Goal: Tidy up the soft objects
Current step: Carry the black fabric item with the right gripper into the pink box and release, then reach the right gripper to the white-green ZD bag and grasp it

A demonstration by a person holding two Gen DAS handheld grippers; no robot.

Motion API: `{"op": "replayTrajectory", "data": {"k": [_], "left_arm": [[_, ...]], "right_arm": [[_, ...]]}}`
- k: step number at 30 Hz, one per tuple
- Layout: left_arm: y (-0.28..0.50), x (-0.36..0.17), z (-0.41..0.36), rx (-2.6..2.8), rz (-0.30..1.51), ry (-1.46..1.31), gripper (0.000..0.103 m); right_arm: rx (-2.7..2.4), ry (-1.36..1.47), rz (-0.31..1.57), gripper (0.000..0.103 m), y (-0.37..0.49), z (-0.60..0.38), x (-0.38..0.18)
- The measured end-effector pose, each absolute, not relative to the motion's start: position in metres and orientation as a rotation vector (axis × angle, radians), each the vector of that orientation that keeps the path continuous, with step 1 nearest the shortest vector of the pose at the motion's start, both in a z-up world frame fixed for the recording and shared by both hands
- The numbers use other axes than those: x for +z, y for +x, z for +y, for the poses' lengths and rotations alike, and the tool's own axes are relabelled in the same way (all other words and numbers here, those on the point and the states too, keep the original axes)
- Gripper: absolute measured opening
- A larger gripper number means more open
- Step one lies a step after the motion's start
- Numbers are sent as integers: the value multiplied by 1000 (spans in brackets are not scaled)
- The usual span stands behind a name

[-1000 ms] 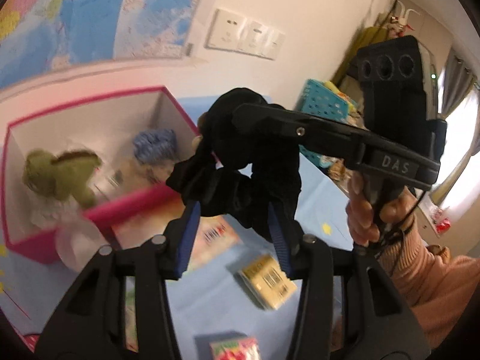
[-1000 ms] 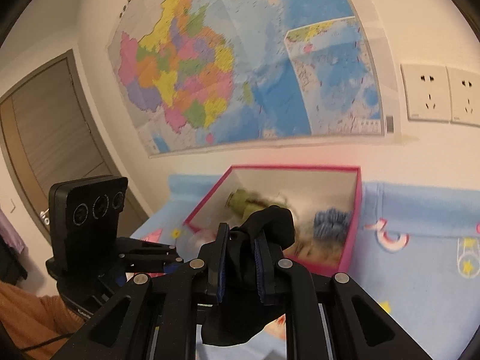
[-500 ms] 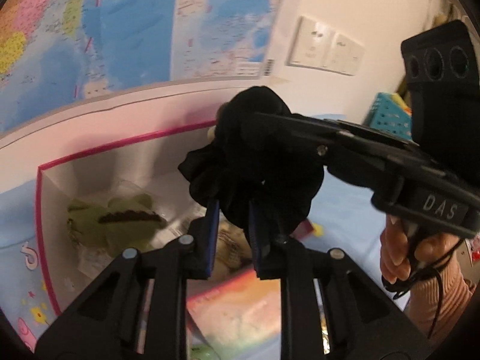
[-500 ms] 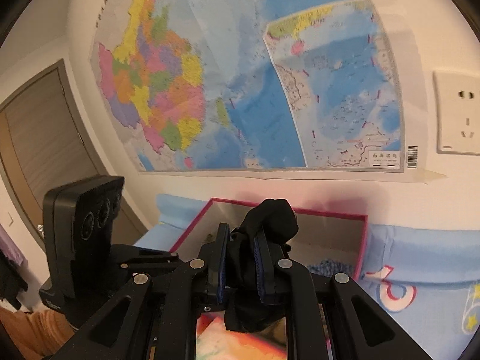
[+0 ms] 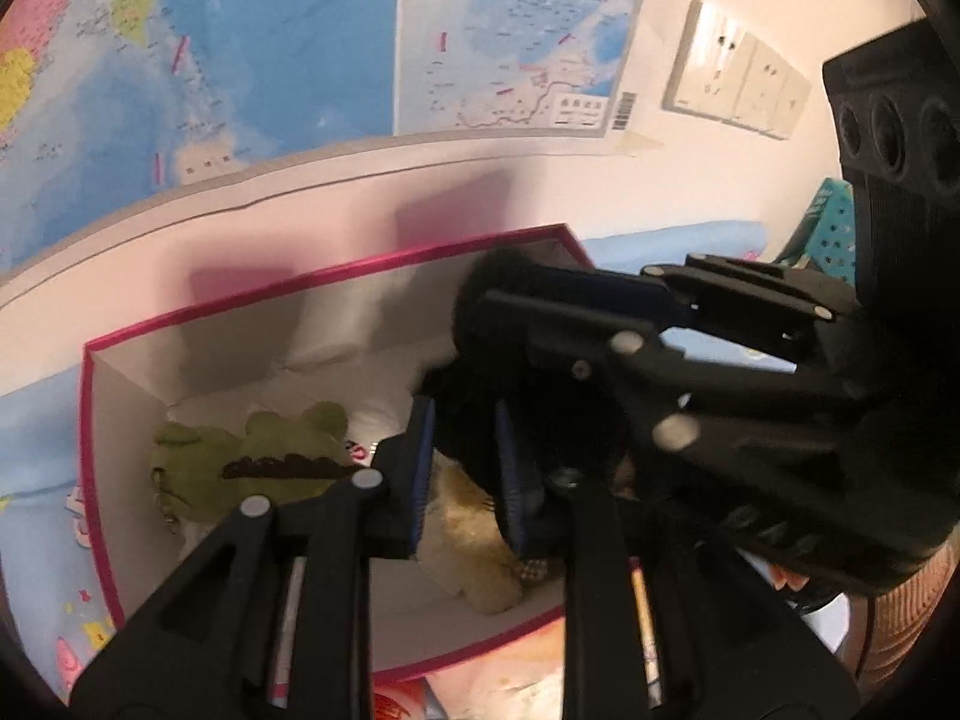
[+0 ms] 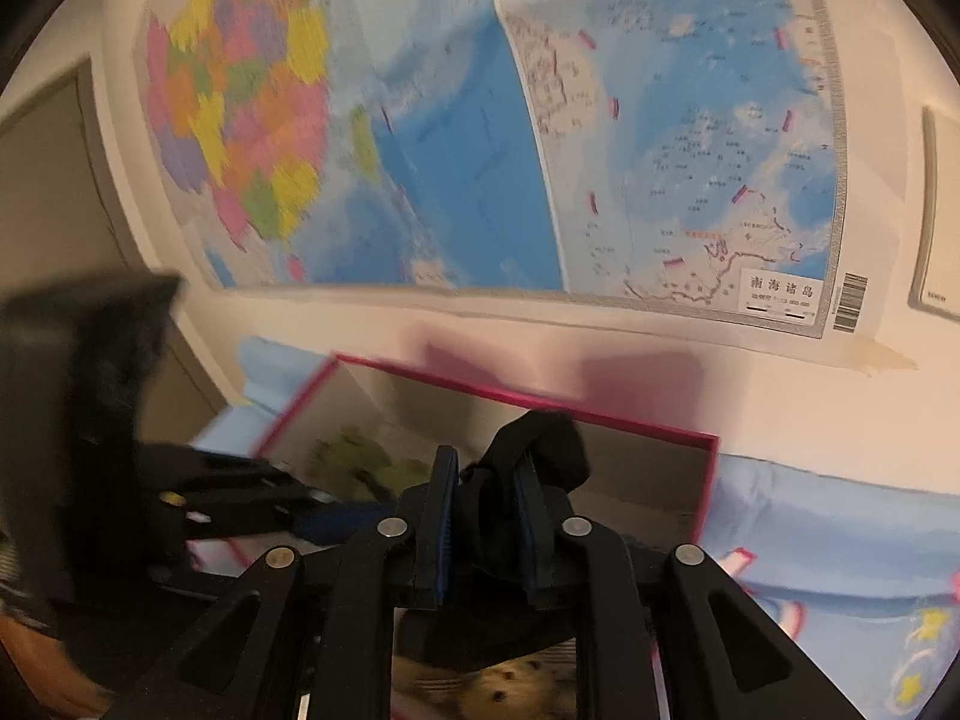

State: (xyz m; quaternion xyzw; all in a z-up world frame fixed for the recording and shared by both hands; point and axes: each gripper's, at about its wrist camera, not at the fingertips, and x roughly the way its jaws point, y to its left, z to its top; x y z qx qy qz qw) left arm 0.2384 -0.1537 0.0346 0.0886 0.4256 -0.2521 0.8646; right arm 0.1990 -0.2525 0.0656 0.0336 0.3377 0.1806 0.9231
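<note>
- In the left wrist view the left gripper [image 5: 462, 468] sits low in the middle of the frame, its blue-lined fingers [image 5: 419, 468] on either side of a black cloth [image 5: 465, 432].
- Its jaws have just been opening a little; the cloth is between them, and the pads look to be touching it on both sides.
- The right gripper [image 5: 480, 300] reaches in from the right of that frame, and its tips disappear into the top of the same black cloth.
- In the right wrist view the right gripper [image 6: 485, 525] is at the bottom centre, jaws close together and pinched on the black cloth [image 6: 540, 450], which bulges up above the fingertips.
- Those jaws have also just been opening slightly, with the cloth between them.
- The cloth hangs over the open pink-edged box [image 5: 90, 420], in the centre of the left view.
- Inside the box, at lower left, lies a green plush toy [image 5: 252, 456]; a pale yellow plush toy [image 5: 462, 546] lies beneath the left gripper.
- The box stands on a light blue patterned sheet [image 6: 840, 540].
- A wall map [image 6: 540, 120] fills the top of both views, with white wall sockets [image 5: 738, 90] at upper right in the left view.
</note>
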Motion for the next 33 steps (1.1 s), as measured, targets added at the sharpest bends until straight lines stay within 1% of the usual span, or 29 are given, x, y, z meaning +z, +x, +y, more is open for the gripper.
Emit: {"op": "replayTrajectory", "data": {"k": [1,3,8,12,14,15,17,19,27,33], "left_arm": [[238,34,-155,-503,891,206,35],[235,34,-151,-484,873,214,37],[223,46,-129,-475,823,185,38],[205,62,-104,-514,781,138,40],[194,71,-93,-543,756,118,46],[186,75,-85,-550,739,108,47],[169,82,-77,-574,718,101,47],[154,85,-70,-599,711,95,48],[90,75,-45,-685,681,107,48],[58,49,-37,-702,724,121,48]], "right_arm": [[348,58,697,29,200,-253,64],[285,23,708,35,202,-254,60],[248,30,718,35,191,-264,60],[272,40,678,37,165,-264,73],[306,55,661,37,151,-260,79],[325,58,652,38,142,-257,83],[356,61,635,42,125,-252,89],[389,59,615,50,104,-248,94],[467,106,631,51,39,-249,87],[501,161,670,51,2,-251,67]]}}
